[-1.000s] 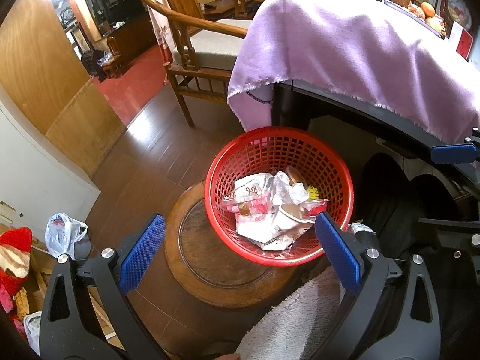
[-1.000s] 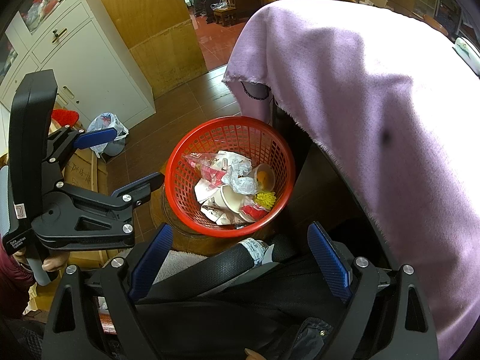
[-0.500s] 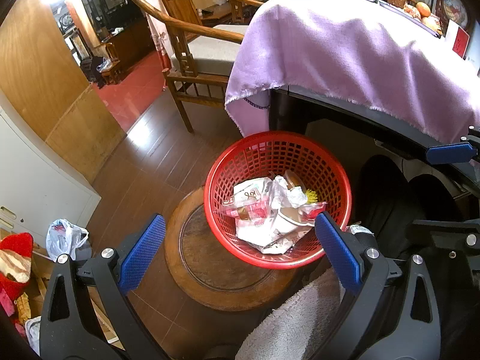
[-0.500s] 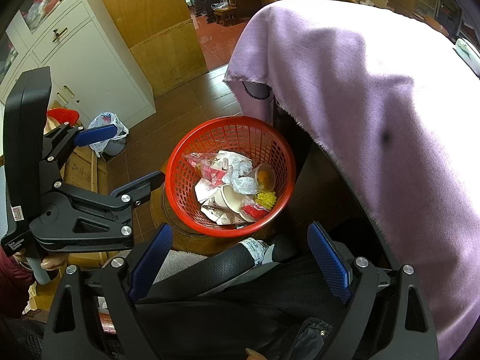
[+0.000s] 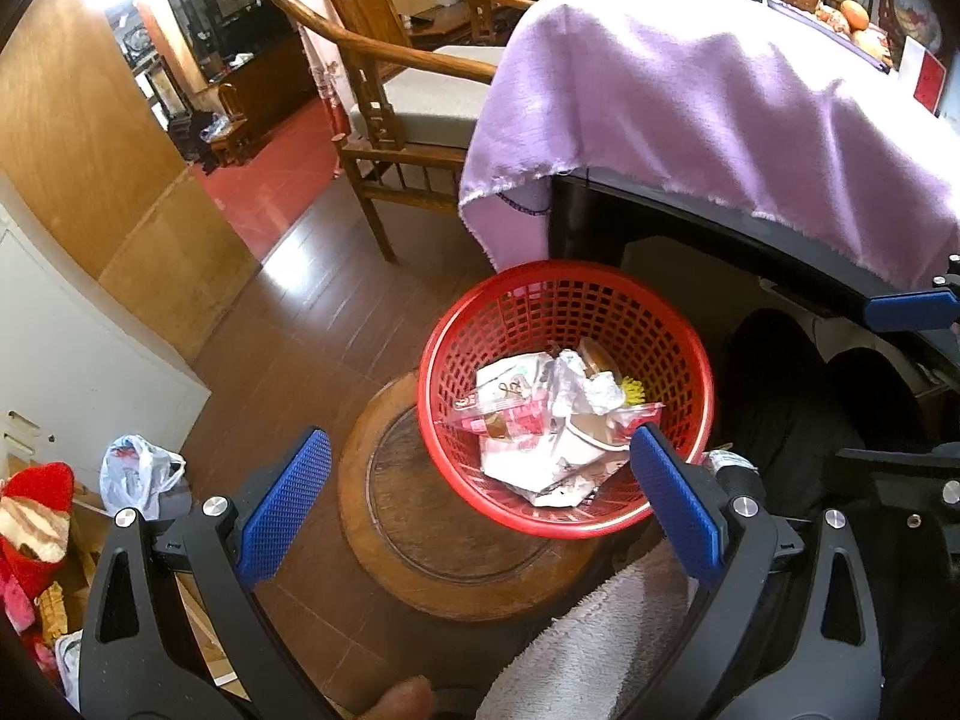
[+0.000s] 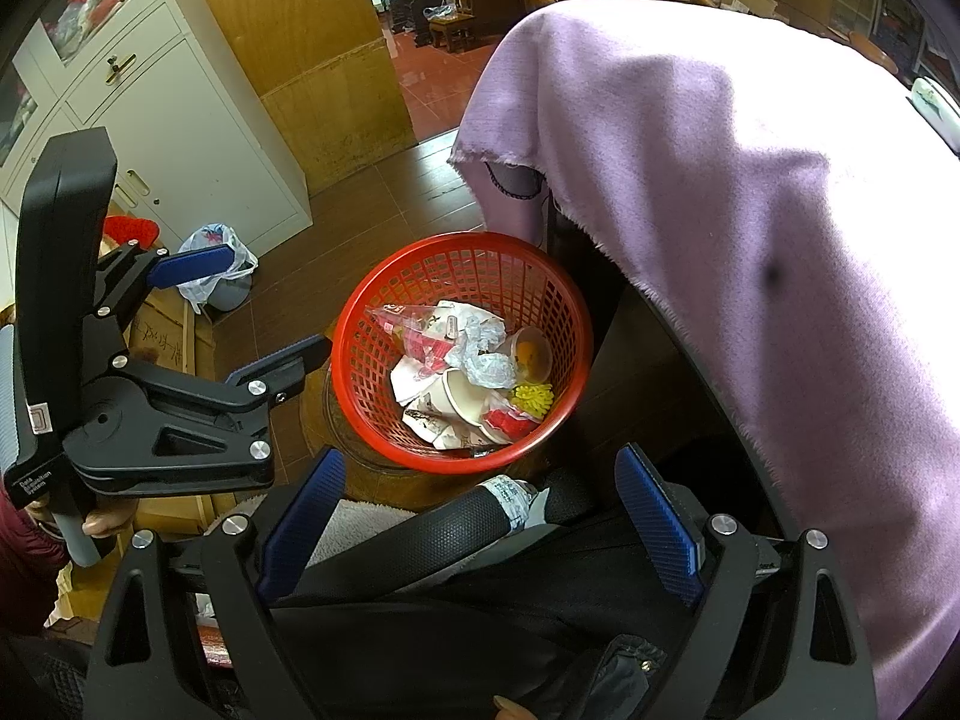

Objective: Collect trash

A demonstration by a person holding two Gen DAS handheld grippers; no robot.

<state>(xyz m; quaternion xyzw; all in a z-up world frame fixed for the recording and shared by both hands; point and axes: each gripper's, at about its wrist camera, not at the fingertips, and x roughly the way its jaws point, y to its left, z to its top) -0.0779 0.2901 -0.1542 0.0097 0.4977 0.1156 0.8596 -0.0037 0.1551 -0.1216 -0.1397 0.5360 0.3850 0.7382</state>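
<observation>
The left gripper was found with its jaws spread wide and nothing between them, held above the floor. At its 1 o'clock stood the red basket, resting on a round wooden stool just beside the draped table. The trash lay inside the basket: crumpled paper, a paper cup, clear plastic wrappers and a small yellow item. The right gripper likewise had its jaws well apart and empty, with the basket at its 12 o'clock. No loose trash could be seen on the cloth or the nearby floor.

Assessment: the contents appeared light, soft and easily crushed; the plastic film would likely be slippery. The basket itself looked to be light, semi-stiff lattice plastic. The rolled rim at the near side was judged the soundest place to grip, since the mesh wall might flex under a pinch.
</observation>
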